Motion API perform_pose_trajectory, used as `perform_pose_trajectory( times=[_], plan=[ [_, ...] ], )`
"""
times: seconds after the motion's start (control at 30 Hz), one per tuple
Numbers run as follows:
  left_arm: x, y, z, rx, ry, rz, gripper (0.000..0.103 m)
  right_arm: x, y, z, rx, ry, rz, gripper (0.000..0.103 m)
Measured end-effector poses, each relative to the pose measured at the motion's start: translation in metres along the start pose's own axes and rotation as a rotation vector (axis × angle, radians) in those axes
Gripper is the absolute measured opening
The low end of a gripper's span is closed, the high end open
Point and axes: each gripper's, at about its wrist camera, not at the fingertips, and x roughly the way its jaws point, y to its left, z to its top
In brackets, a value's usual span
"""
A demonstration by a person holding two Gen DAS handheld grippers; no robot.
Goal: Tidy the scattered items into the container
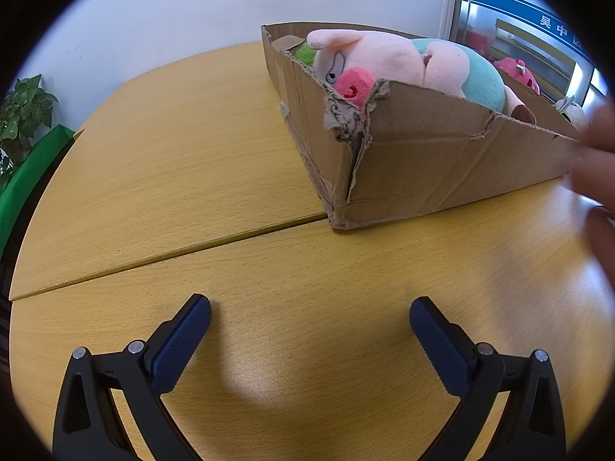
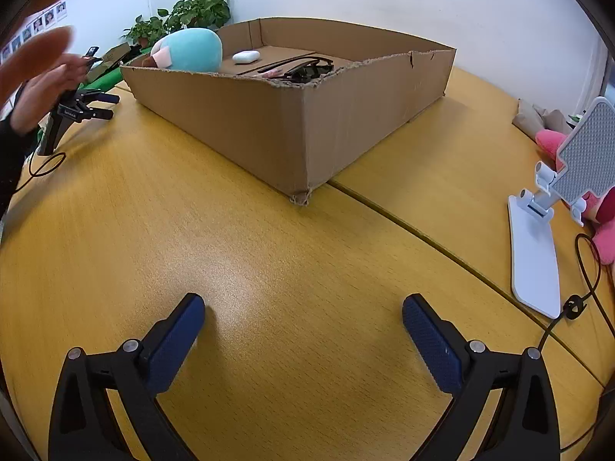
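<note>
Beside the box (image 2: 292, 123), white phone stand (image 2: 538, 238).

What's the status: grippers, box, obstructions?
Left gripper open, empty; right gripper open, empty. Cardboard box holds pig plush, glasses, white case. Phone stand right of box.

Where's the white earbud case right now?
Right wrist view: the earbud case lies inside the cardboard box, between the plush pig and the black glasses.

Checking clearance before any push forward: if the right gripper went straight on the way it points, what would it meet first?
Probably the near corner of the cardboard box. The right gripper is open and empty above bare table, with nothing between; depth is uncertain through the fisheye.
</note>
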Motion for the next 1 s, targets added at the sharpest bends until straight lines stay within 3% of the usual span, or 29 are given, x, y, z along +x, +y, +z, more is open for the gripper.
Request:
perform_pose_trajectory(
  times=[0.37,0.67,1.0],
  plan=[
    [0.0,0.001,-0.001,-0.001,0.0,0.002,0.103,0.001,0.0,-0.001,-0.002,-0.001,-0.003,0.103],
    [0.002,-0.004,0.005,-0.1,0.0,0.073,0.103,0.0,-0.016,-0.001,0.077,0.002,-0.064,0.103],
    [0.0,0.0,0.003,-0.108,0.0,0.076,0.103,-0.001,-0.019,0.0,0.084,0.002,-0.072,0.103]
  ],
)
